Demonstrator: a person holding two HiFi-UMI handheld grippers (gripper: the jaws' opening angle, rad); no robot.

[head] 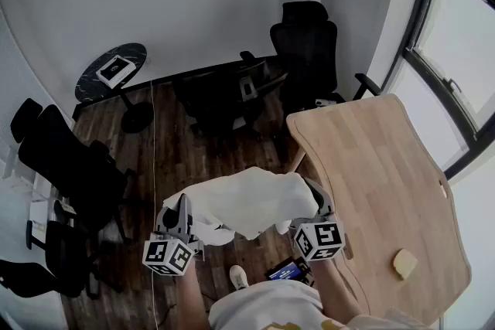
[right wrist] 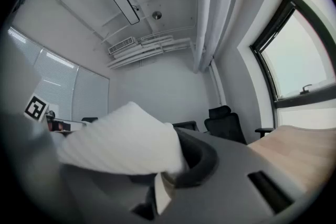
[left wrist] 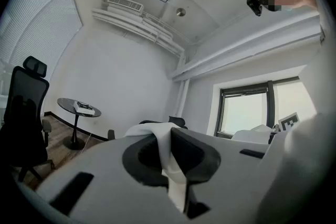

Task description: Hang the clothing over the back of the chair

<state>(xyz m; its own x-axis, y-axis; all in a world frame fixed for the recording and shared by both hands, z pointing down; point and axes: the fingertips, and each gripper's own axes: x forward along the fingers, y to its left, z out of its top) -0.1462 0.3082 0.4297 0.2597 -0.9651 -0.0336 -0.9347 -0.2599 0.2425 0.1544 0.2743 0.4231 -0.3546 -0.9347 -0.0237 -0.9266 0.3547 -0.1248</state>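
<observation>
While each gripper is clamped shut on an upper edge of the white clothing (head: 247, 205), the garment hangs in the air in front of the person, above the wood floor (head: 178, 151) and just beside the wooden counter (head: 387, 189). The left gripper (head: 182, 214) and right gripper (head: 312, 201) sit apart at about the same height, probably to keep the cloth spread for draping over a chair back. Its long axis runs side to side between them, broadside to the high-backed black chair (head: 303, 50) ahead, which is well apart from it. Slack cloth sags below near the left gripper.
</observation>
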